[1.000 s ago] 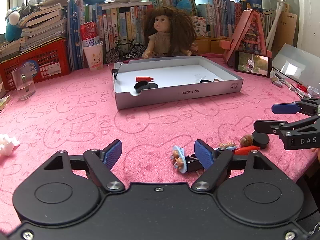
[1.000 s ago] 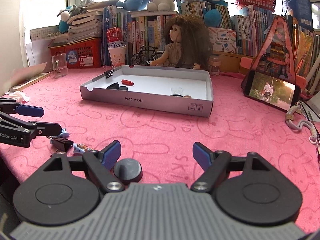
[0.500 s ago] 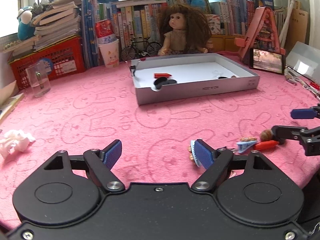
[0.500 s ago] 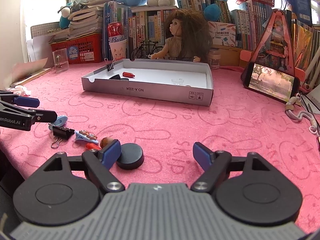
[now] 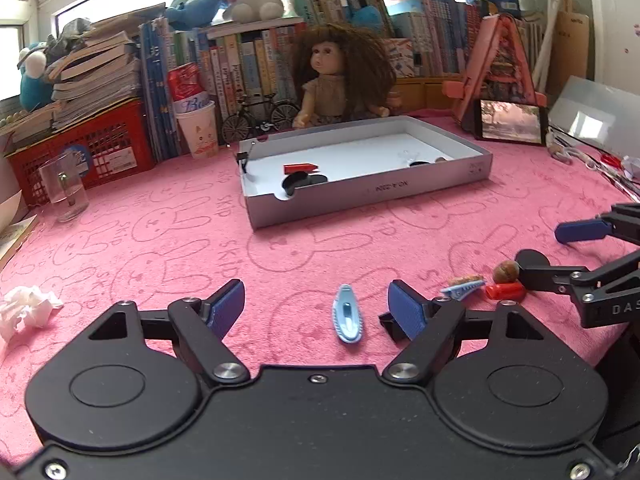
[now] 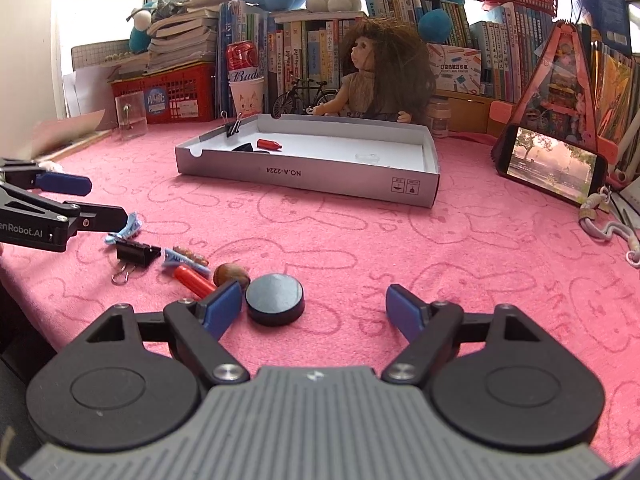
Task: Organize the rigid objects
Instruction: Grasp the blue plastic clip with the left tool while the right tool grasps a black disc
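Small rigid objects are scattered on the pink rabbit-print bench [image 6: 460, 248]: a light blue plastic hair clip [image 5: 347, 314] is seen low in the left wrist frame, lying untouched between the spread fingers of the left gripper [image 5: 318, 306]. A black round puck [image 6: 275, 299] is seen at lower centre of the right wrist frame, between the spread fingers of the right gripper [image 6: 314, 306], just beside the left one. A shallow grey cardboard tray [image 6: 304, 172] is placed at centre, well apart
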